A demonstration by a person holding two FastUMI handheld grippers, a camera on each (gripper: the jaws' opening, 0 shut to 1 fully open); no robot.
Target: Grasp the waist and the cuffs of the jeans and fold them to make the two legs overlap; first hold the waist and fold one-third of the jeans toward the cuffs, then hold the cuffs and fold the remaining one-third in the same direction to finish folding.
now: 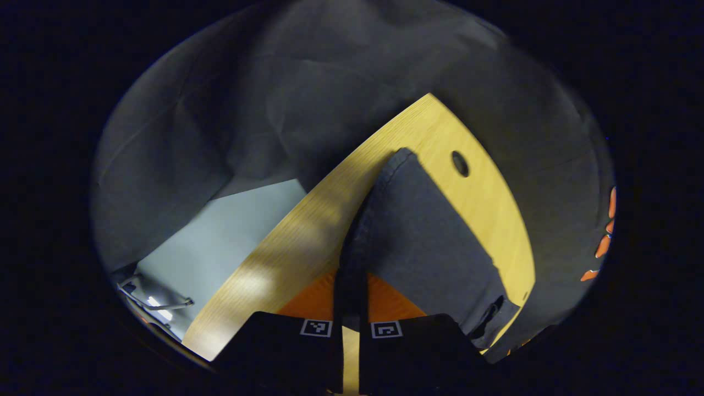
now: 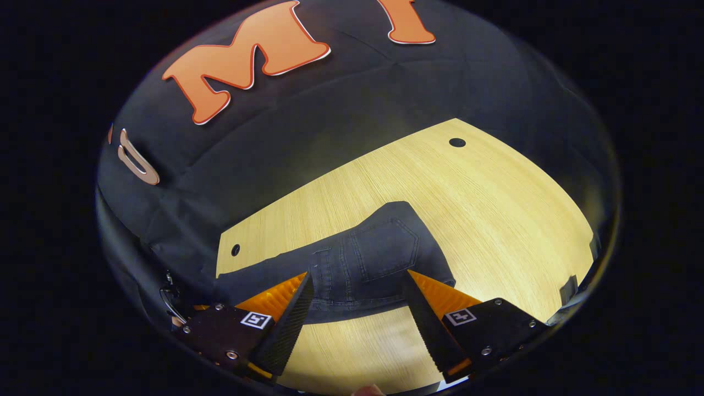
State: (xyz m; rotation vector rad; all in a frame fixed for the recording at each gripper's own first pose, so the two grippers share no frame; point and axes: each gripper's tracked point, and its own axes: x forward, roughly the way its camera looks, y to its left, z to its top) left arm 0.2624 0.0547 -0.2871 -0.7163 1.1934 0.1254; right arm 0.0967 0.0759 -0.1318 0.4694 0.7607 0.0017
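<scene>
In the left gripper view, the left hand-held gripper (image 1: 351, 324) is seen clamped on a raised edge of the jeans (image 1: 423, 247), a thin fold of dark denim being pinched between its two fingers. From that grip the fabric runs away as one long dark panel lying flat on the wooden surface (image 1: 308, 231), ending in a rounded corner near a small round hole (image 1: 460, 163) in the wood. A pale floor (image 1: 220, 242) is visible beyond the surface's edge.

In the right gripper view, the right hand-held gripper (image 2: 357, 308) is held with its fingers wide apart, nothing being gripped between them. Just beyond the fingertips the jeans (image 2: 368, 258) are laid on the surface (image 2: 484, 220), the seat end with a back pocket (image 2: 385, 247) facing up, and the rest of the garment stretching off to the left. Whether the fingertips touch the denim cannot be told. Two small holes are seen in the wood, one by each far corner.
</scene>
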